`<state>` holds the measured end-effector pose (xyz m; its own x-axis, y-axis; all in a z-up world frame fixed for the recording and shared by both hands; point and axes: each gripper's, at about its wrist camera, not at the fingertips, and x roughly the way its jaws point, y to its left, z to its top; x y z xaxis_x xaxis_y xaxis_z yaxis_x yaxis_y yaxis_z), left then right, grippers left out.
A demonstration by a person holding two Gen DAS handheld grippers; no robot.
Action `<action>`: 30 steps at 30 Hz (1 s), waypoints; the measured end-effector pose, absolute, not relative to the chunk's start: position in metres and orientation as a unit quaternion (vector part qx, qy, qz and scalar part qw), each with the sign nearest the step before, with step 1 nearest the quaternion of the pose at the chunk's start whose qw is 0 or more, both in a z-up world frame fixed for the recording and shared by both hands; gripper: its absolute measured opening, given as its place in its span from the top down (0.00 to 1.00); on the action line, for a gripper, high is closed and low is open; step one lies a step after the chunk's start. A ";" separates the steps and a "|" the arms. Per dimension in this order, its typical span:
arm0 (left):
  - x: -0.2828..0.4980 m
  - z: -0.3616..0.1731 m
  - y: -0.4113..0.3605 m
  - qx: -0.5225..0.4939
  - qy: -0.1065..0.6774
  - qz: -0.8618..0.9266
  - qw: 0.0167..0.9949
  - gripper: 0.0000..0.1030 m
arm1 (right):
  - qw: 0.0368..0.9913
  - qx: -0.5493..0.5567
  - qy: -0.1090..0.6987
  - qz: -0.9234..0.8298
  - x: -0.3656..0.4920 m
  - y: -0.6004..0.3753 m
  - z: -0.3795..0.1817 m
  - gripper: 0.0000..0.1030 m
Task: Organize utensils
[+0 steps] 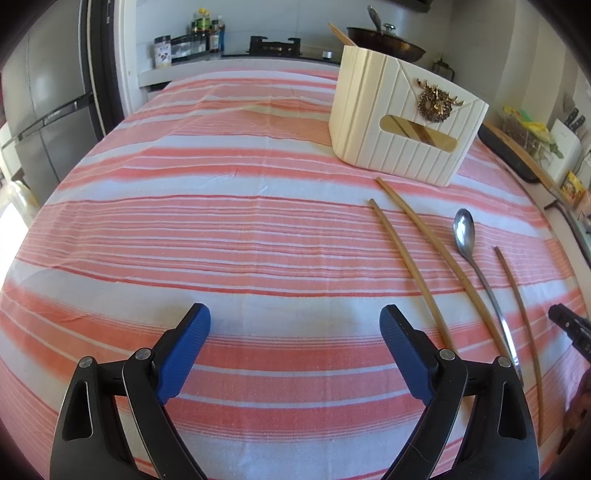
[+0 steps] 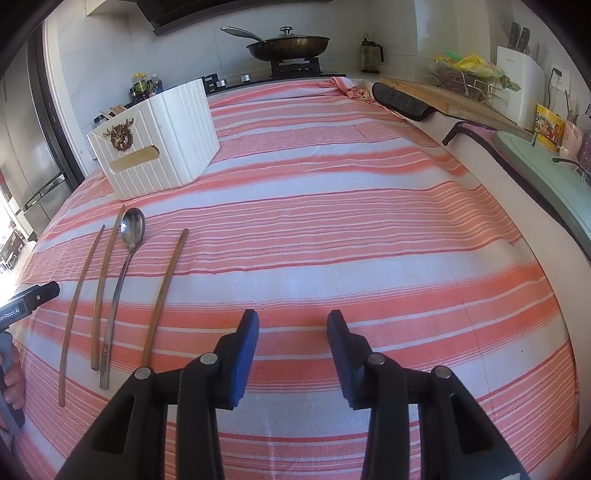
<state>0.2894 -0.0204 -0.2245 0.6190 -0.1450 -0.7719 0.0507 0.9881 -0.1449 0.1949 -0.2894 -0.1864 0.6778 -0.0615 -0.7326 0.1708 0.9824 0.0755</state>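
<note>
A white ribbed utensil holder point(image 1: 402, 122) point(image 2: 159, 147) with a gold wreath badge stands on the striped cloth, and wooden stick ends point(image 2: 114, 109) poke out of it. In front of it lie three wooden chopsticks point(image 1: 410, 273) point(image 2: 107, 280) and a long metal spoon point(image 1: 465, 232) point(image 2: 132, 227), roughly parallel. My left gripper point(image 1: 295, 317) hovers open over bare cloth, to the left of the utensils. My right gripper point(image 2: 293, 321) is also open, with a narrower gap and nothing between its blue pads; the nearest chopstick point(image 2: 166, 291) lies just left of it.
The pink-and-white striped cloth point(image 2: 369, 221) covers the whole counter. At the back are a lidded pan point(image 2: 291, 44) on a stove and bottles point(image 1: 203, 33). A cutting board point(image 2: 443, 96), knife block point(image 2: 521, 74) and green tray point(image 2: 546, 177) line the right side. A fridge point(image 1: 44, 110) stands left.
</note>
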 end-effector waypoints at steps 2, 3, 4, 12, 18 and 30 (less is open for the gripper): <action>0.284 -0.218 -0.026 -0.081 0.430 -0.083 0.895 0.09 | 0.914 0.077 0.394 -0.055 0.192 -0.287 -0.182 0.62; 0.281 -0.214 -0.033 -0.086 0.429 -0.097 0.894 0.09 | 0.916 0.087 0.391 -0.039 0.189 -0.283 -0.177 0.62; 0.280 -0.211 -0.042 -0.083 0.430 -0.108 0.892 0.09 | 0.918 0.094 0.386 -0.018 0.187 -0.277 -0.172 0.62; 0.284 -0.218 -0.098 -0.007 0.455 -0.086 0.887 0.10 | 0.899 0.045 0.431 0.068 0.195 -0.218 -0.176 0.64; 0.266 -0.221 -0.109 0.043 0.436 -0.086 0.895 0.43 | 0.892 -0.018 0.448 0.061 0.190 -0.205 -0.186 0.93; 0.258 -0.218 -0.061 0.022 0.442 -0.073 0.894 0.93 | 0.898 0.009 0.440 -0.031 0.182 -0.275 -0.185 0.94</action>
<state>0.2584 -0.0612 -0.2179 0.5993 -0.1104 -0.7929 0.1496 0.9884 -0.0246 0.1820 -0.2746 -0.1853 0.6113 -0.0476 -0.7900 0.0628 0.9980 -0.0115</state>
